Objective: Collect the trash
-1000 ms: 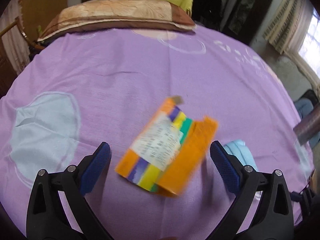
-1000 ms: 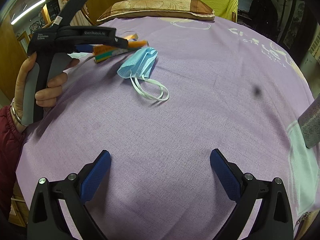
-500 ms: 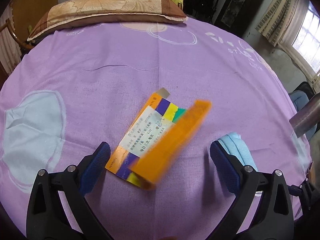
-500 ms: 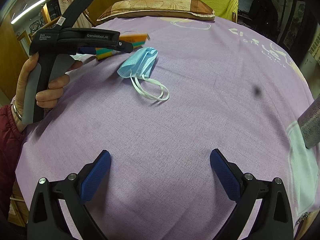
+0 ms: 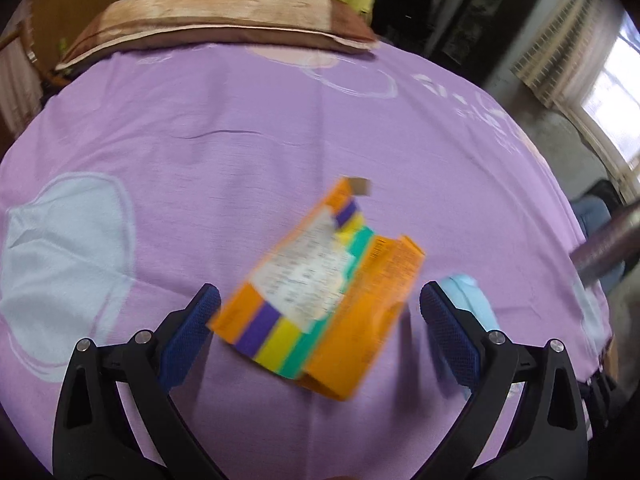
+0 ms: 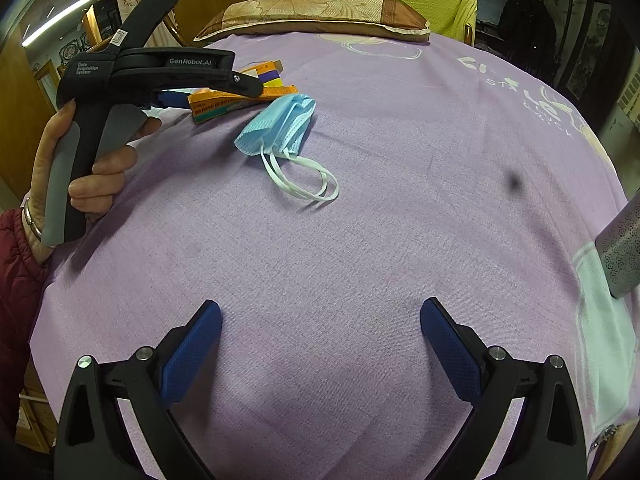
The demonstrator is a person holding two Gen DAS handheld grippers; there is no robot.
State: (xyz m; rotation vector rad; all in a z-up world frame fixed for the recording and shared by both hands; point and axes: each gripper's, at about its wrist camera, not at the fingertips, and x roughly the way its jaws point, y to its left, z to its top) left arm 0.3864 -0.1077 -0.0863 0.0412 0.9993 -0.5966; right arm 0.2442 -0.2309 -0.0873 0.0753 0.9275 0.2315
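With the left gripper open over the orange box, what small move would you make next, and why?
Probably ease the left gripper down and close it on the orange box. Its jaws stand open on either side of the box, which lies flat on the purple sheet, not yet gripped.

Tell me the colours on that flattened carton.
Flattened carton: orange with purple, yellow and green stripes, plus a white label; clearest in the left wrist view.

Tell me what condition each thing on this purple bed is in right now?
Orange striped box: flattened, lying on the sheet, between the open fingers, not gripped.
Blue face mask: crumpled, on the sheet beside the box, ear loops trailing.
Left gripper: open, around the box.
Right gripper: open, holding nothing.
Pillow: lying flat at the far edge.
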